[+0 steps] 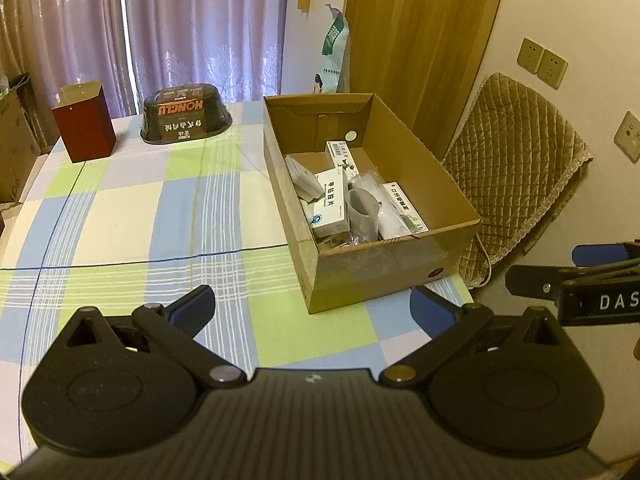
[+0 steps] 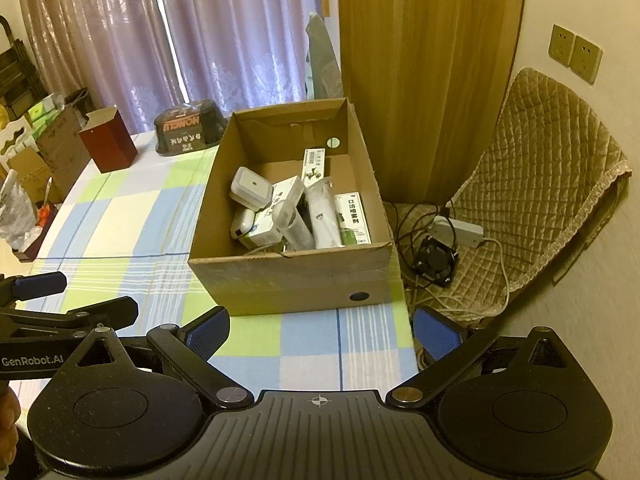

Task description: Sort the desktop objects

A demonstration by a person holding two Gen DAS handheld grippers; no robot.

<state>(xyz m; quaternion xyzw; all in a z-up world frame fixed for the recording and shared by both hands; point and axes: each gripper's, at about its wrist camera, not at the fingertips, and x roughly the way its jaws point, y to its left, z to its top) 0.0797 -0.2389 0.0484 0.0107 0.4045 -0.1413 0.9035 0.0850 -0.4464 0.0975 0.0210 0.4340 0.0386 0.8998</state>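
Two grippers hover above the checked tablecloth (image 1: 120, 216) with nothing held. In the left wrist view, the left gripper (image 1: 312, 304) has its blue-padded fingers (image 1: 192, 308) spread wide apart over the near edge of the tabletop, and the right gripper (image 1: 576, 276) reaches in from the right edge of the frame, also with a gap between its fingers. An open cardboard box (image 1: 380, 276) stands at the right edge of the tabletop, close to the near corner; inside lie white medicine cartons (image 1: 332, 204), a grey cup (image 1: 362, 216) on its side and a grey-white square case (image 1: 304, 178), all piled toward the near end. At the far edge of the tabletop sit a dark red box (image 1: 86, 124) near the left corner and a black shrink-wrapped bowl pack (image 1: 186, 114) lettered HONGLU beside it, well apart from the cardboard box. In the right wrist view, the right gripper (image 2: 320, 328) holds its fingers (image 2: 436, 332) wide apart just before the near wall of the cardboard box (image 2: 292, 280), over the right edge of the tabletop; the left gripper (image 2: 52, 296) shows at the left, fingers parted. The same cartons (image 2: 352, 220), square case (image 2: 250, 184) and a clear cup (image 2: 296, 228) fill the box. A quilted cushion (image 2: 552, 184) leans on the wall to the right.
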